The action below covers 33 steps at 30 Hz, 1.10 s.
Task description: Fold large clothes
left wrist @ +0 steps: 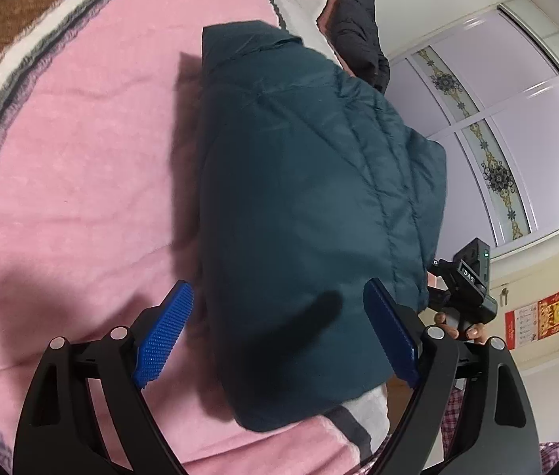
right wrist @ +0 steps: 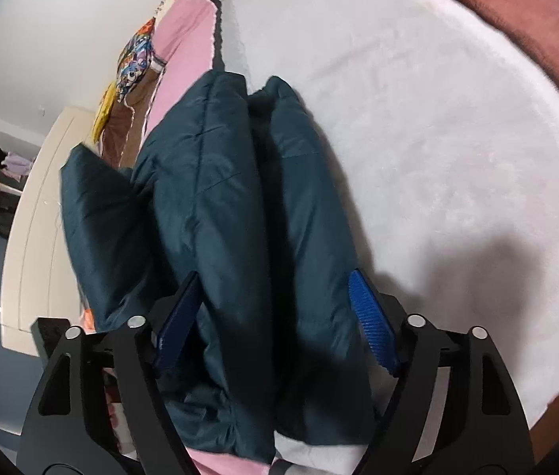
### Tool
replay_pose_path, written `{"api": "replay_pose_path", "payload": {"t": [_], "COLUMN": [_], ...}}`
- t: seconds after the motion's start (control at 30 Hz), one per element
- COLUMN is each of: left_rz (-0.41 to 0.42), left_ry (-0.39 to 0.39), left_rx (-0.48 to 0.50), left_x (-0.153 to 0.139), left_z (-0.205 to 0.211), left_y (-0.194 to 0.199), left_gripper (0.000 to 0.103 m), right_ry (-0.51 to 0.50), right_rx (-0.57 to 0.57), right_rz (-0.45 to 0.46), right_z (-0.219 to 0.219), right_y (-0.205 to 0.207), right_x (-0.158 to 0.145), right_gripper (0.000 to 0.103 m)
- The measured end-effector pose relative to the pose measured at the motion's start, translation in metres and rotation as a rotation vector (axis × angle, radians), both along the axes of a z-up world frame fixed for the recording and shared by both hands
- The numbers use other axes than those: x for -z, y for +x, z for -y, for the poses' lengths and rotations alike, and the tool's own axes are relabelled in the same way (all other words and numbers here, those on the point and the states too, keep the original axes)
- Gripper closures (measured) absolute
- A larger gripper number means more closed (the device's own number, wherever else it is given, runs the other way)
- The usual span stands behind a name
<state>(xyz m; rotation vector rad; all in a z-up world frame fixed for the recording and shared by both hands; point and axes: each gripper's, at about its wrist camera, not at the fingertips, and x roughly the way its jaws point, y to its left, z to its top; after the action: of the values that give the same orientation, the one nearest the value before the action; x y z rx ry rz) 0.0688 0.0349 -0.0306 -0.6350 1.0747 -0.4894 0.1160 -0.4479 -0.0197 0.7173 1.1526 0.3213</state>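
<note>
A dark teal puffer jacket (left wrist: 299, 206) lies folded into a long bundle on the pink and white blanket (left wrist: 81, 158). My left gripper (left wrist: 279, 312) is open, its blue pads on either side of the jacket's near end, not closed on it. In the right wrist view the same jacket (right wrist: 231, 217) shows as thick folded layers on the blanket (right wrist: 437, 118). My right gripper (right wrist: 271, 301) is open too, its jaws straddling the folded layers. The right gripper's body (left wrist: 465, 289) shows in the left wrist view just past the jacket's right edge.
A black garment (left wrist: 358, 27) lies at the far end of the bed. A wardrobe with patterned doors (left wrist: 497, 126) stands to the right. A colourful pillow (right wrist: 136, 59) and a cream bed frame (right wrist: 33, 213) are at the left in the right wrist view.
</note>
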Motion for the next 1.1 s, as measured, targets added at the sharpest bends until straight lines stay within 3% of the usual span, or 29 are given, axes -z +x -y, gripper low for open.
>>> {"api": "replay_pose_path", "payload": {"t": [0.27,0.47,0.53,0.6,0.7,0.87,1.1], "left_rz": [-0.037,-0.029,-0.022,-0.003,0.035,0.125,0.224], "left_ry": [-0.059,-0.092,-0.099,-0.095,-0.054,0.048,0.153], "left_rx": [0.030,0.069,0.080,0.087,0.091,0.095,0.089], "left_x": [0.022,0.024,0.024,0.022,0.018,0.003,-0.021], "left_z": [0.007,0.011,0.013,0.015,0.017,0.026,0.028], "left_y": [0.018,0.024,0.025,0.025,0.021,0.015,0.019], "left_gripper": [0.015,0.014,0.014,0.019,0.030,0.044,0.049], "right_ry": [0.098,0.105,0.100,0.136,0.169,0.140,0.067], "right_rx": [-0.036,-0.044,-0.051,-0.060,-0.067,-0.060,-0.075], "right_rz": [-0.074,-0.096,-0.089,-0.087,-0.073,-0.022,0.043], "right_z": [0.005,0.004,0.002,-0.001,-0.002,-0.011,-0.037], "right_y": [0.007,0.006,0.008,0.009,0.005,-0.005,-0.015], "right_x": [0.025,0.038,0.038,0.037,0.035,0.025,0.001], "right_gripper": [0.022,0.023,0.033,0.054,0.070,0.080,0.084]}}
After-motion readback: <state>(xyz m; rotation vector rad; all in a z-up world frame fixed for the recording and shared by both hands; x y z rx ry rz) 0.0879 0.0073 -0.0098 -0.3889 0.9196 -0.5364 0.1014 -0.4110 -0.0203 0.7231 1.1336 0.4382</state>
